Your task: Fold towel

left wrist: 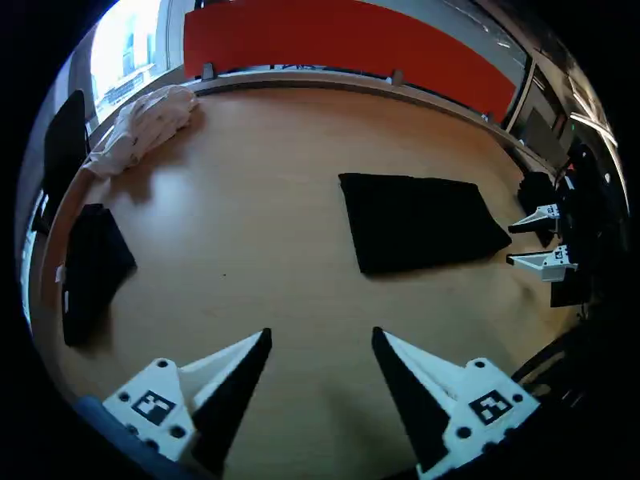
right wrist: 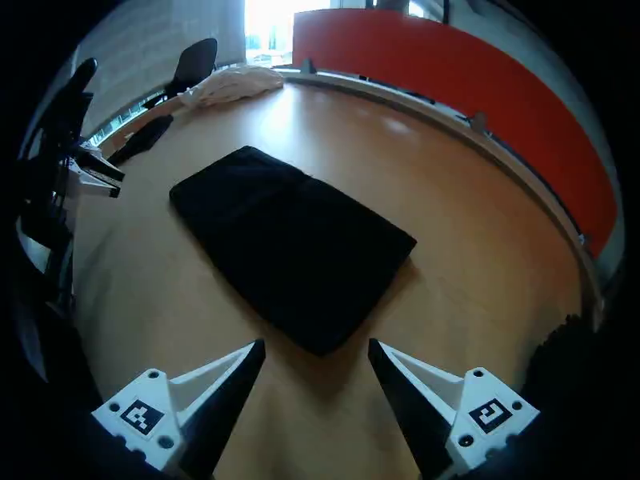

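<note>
Both fingers of the left gripper (left wrist: 321,331) stand wide apart over bare wood and hold nothing. The right gripper (right wrist: 316,342) has its fingers wide apart too. They are empty, and the near corner of the black towel (right wrist: 292,248) points at the gap between them. The towel lies flat on the counter (right wrist: 480,256). In the left gripper view the right gripper sits far off beside the towel's edge. A white cloth heap (left wrist: 144,124) and a dark folded cloth (left wrist: 92,268) lie well apart from the towel.

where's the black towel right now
The black towel lies on the wooden table, just ahead of the right gripper; in the left gripper view it sits right of centre.
</note>
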{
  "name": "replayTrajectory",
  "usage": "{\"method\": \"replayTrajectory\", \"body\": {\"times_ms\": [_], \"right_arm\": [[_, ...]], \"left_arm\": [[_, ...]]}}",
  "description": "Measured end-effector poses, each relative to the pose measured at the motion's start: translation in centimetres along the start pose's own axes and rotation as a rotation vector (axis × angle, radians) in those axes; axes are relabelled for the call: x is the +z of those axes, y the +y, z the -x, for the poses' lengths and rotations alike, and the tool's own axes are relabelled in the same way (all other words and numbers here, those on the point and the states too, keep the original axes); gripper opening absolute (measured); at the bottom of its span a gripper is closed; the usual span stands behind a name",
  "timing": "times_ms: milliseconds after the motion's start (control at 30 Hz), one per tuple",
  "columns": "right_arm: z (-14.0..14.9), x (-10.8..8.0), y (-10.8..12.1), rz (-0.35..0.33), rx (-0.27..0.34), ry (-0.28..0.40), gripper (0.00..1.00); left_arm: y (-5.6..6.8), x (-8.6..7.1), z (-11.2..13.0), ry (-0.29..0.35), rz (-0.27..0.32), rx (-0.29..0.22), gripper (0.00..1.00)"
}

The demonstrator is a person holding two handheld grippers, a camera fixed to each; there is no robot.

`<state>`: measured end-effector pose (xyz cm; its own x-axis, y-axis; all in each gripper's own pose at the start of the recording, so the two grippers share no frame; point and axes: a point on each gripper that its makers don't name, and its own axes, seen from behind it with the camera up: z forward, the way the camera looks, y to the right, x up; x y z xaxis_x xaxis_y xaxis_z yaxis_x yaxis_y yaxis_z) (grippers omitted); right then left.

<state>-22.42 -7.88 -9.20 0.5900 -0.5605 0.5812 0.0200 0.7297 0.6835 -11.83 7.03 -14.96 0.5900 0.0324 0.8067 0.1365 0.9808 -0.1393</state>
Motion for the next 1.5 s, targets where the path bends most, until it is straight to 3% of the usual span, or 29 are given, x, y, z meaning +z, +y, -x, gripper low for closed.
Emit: {"method": "replayTrajectory", "body": {"times_ms": [400, 833, 967, 1167, 1500], "right_arm": [[0.0, 0.5, 0.2, -0.016, -0.029, -0.01, 0.83], [0.1, 0.5, 0.0, -0.036, -0.033, -0.038, 0.33], [0.0, 0.3, 0.1, -0.04, -0.034, -0.038, 0.28], [-0.2, 0.3, 0.3, -0.034, -0.036, -0.036, 0.07], [-1.3, 0.1, 0.2, -0.031, -0.019, -0.011, 0.05]], "left_arm": [[-1.5, -1.1, 0.8, 0.009, -0.033, -0.016, 1.0], [-2.2, -1.9, 1.0, 0.023, -0.054, -0.008, 1.0], [-2.3, -1.9, 1.0, 0.025, -0.054, -0.007, 1.0], [-2.3, -1.9, 0.9, 0.025, -0.056, -0.006, 1.0], [-2.4, -1.9, 0.5, 0.029, -0.057, -0.001, 1.0]]}}
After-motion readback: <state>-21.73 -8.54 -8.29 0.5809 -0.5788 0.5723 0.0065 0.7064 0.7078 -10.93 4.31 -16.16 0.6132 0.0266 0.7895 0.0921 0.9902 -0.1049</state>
